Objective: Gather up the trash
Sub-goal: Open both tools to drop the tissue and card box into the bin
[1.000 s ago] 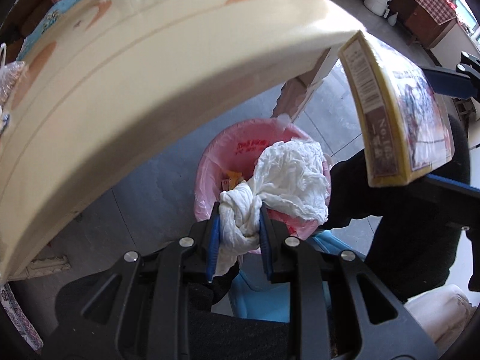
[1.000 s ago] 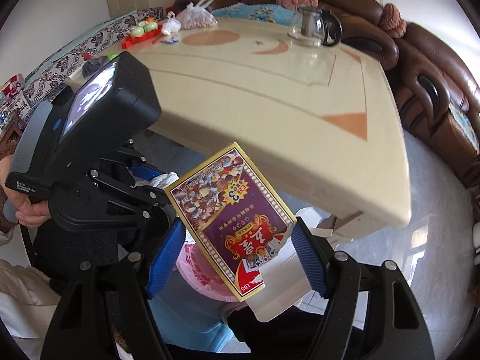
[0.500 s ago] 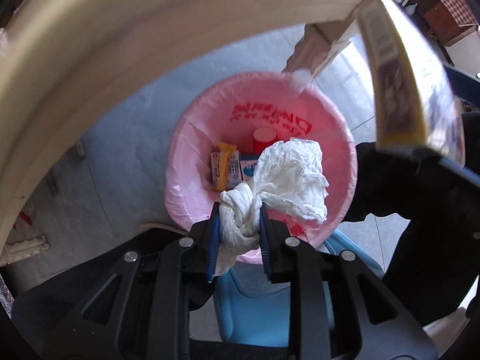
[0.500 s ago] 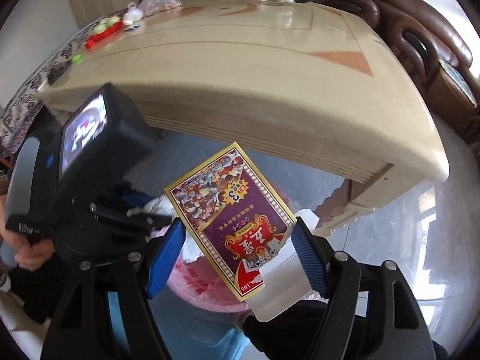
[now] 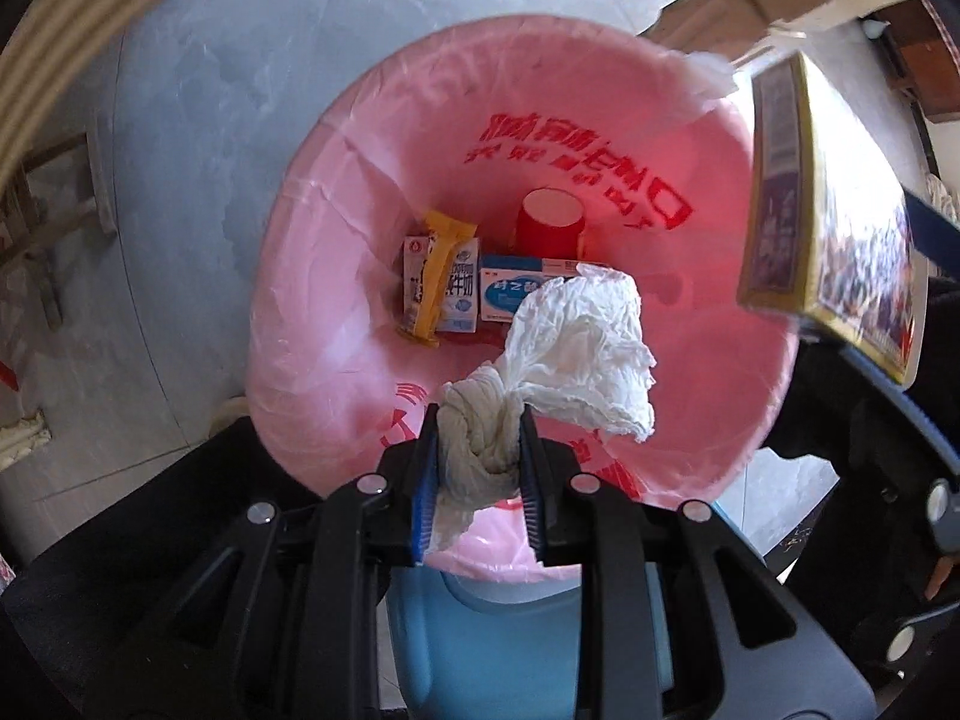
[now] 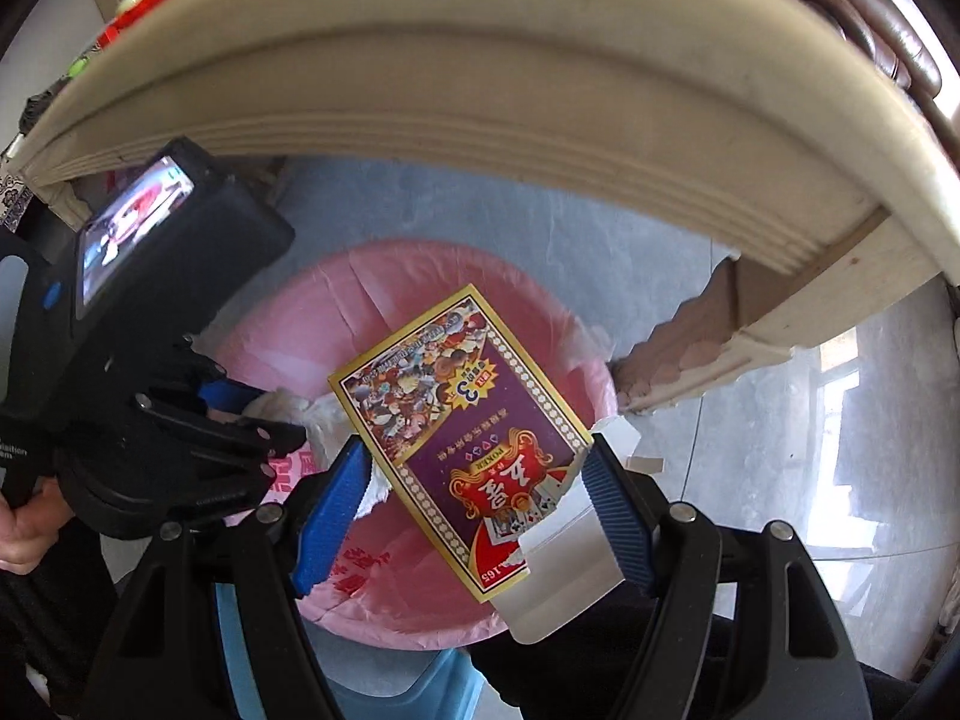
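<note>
Bin (pink liner) sits below both grippers, beside the table edge. Right gripper clamps the card box by its side edges: stiff, light, slick. Left gripper pinches the tissue wad over the bin's near rim: soft, weightless.

Home living room: cream table, brown leather sofa, tiled floor.

The right gripper has its blue jaws clamped on a purple-and-gold card box, tilted above a pink-lined trash bin below the cream tabletop.
</note>
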A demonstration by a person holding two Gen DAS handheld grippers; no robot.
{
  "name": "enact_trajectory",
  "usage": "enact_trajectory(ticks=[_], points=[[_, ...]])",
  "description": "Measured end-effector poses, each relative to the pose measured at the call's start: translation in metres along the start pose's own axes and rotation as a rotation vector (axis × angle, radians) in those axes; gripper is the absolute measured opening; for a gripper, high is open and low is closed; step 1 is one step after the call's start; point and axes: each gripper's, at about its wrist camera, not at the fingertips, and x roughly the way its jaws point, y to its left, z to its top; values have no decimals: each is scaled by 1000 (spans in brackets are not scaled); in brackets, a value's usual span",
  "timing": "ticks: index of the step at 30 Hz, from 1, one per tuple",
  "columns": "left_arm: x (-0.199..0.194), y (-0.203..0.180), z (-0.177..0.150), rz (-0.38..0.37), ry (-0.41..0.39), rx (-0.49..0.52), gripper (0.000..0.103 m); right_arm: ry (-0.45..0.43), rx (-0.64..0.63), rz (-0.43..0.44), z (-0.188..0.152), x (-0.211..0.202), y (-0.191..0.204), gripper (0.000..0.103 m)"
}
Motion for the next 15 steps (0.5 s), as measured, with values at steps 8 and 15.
enact_trajectory(ticks=[8,15], points=[[19,7,10,-41,52,-35,24,70,10,11,2,28,-4,71],[30,11,16,-58,72,-62,26,98,11,29,9,44,-6,71]])
